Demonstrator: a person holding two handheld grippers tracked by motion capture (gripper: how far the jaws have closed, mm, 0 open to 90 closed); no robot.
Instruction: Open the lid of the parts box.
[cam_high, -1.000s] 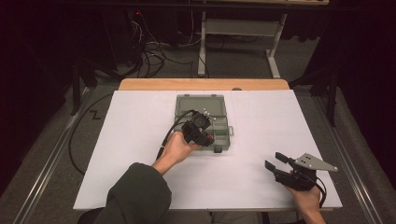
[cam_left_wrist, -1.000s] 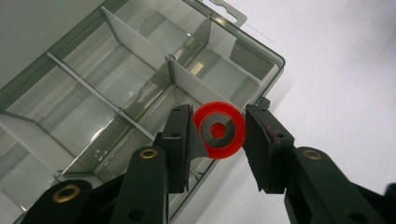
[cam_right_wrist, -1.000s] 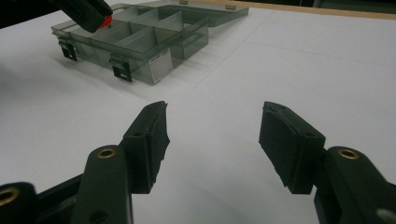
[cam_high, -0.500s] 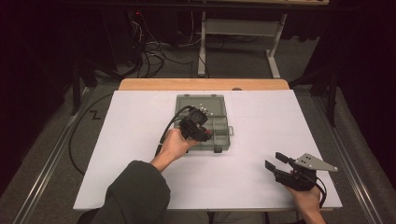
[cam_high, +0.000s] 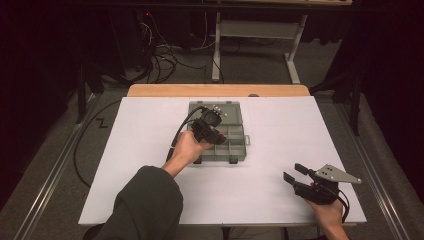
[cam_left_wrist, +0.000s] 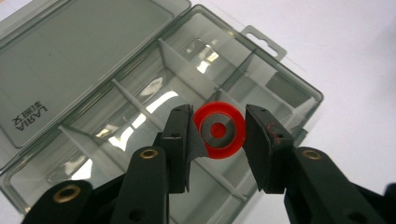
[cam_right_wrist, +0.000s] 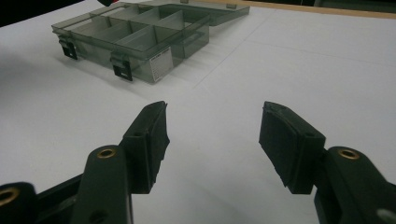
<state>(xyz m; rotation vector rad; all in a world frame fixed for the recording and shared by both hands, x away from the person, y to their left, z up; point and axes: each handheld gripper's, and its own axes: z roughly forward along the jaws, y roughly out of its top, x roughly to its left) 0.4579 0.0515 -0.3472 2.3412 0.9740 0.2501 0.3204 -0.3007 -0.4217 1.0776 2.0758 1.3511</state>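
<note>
We see one grey plastic box (cam_high: 235, 145) lying open on the white table (cam_high: 280, 125), with its flat lid (cam_left_wrist: 79, 60) folded back behind it. The box has many small compartments with thin walls between them, and we cannot count them all. We see two latches (cam_right_wrist: 122, 70) on its front edge in the right gripper view. Our left gripper (cam_left_wrist: 218, 128) hangs right over the box, pointing down into it. Between its two black jaws sits one red ring (cam_left_wrist: 219, 130) with a grey middle, like a little washer. Both jaws squeeze the ring's sides, so the left gripper is holding it just above the compartments near the right end of the box. We see one ring and no more. Our right gripper (cam_high: 296, 176) sits well apart from the box, near the right front corner of the table. Its two jaws stand wide apart with nothing between them, just the bare white table below.
</note>
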